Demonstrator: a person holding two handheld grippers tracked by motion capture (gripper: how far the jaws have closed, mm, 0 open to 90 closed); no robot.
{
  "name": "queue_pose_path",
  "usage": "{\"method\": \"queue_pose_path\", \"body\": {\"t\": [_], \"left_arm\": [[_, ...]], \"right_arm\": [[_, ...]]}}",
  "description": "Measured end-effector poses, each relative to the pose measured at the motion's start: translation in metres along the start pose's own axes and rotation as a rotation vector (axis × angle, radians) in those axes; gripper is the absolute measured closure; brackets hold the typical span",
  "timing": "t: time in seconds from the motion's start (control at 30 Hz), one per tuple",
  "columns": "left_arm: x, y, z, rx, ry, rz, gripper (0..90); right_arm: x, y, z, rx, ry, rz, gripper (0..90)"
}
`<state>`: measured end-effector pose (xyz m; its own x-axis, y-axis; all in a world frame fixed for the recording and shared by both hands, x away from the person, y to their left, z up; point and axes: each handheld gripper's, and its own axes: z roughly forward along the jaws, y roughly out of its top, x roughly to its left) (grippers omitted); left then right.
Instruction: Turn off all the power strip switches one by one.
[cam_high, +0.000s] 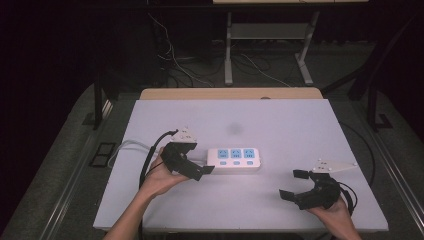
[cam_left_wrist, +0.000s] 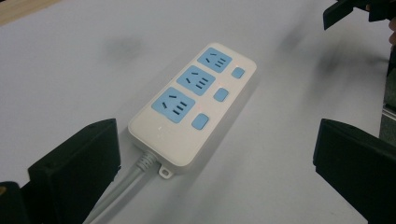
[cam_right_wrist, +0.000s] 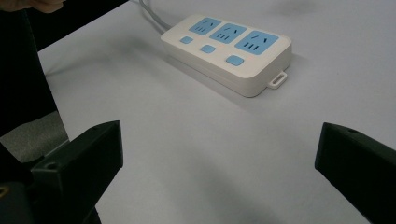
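**Both grippers open around a power strip**

On the white table (cam_high: 280, 125), a white power strip (cam_high: 234, 159) lies flat near the middle, its long side running left to right in the high view. It carries 3 blue sockets (cam_left_wrist: 201, 80) in a row and 3 blue buttons (cam_left_wrist: 220, 95) beside them, 1 per socket. A grey cable (cam_high: 125, 146) leaves its left end and trails off toward the table's left edge.

The left gripper (cam_high: 196, 170) sits just beside the strip's cable end, held in the person's left hand (cam_high: 159, 178). Its jaws stand wide apart and hold nothing; in the left gripper view the strip's near end lies between them, not touching either jaw.

The right gripper (cam_high: 294, 184) rests near the table's front right corner, well apart from the strip, in the person's right hand (cam_high: 334, 214). Its jaws are also spread wide and empty, with bare table between them in the right gripper view.
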<state>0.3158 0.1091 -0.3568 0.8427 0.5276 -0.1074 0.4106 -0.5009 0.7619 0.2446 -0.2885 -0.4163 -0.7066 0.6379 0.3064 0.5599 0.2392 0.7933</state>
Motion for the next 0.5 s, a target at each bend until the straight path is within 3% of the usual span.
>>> {"method": "queue_pose_path", "body": {"t": [0.5], "left_arm": [[0.004, 0.018, 0.014, 0.04, -0.014, 0.041, 0.0]], "right_arm": [[0.0, 0.0, 0.0, 0.002, 0.0, -0.002, 0.9]]}}
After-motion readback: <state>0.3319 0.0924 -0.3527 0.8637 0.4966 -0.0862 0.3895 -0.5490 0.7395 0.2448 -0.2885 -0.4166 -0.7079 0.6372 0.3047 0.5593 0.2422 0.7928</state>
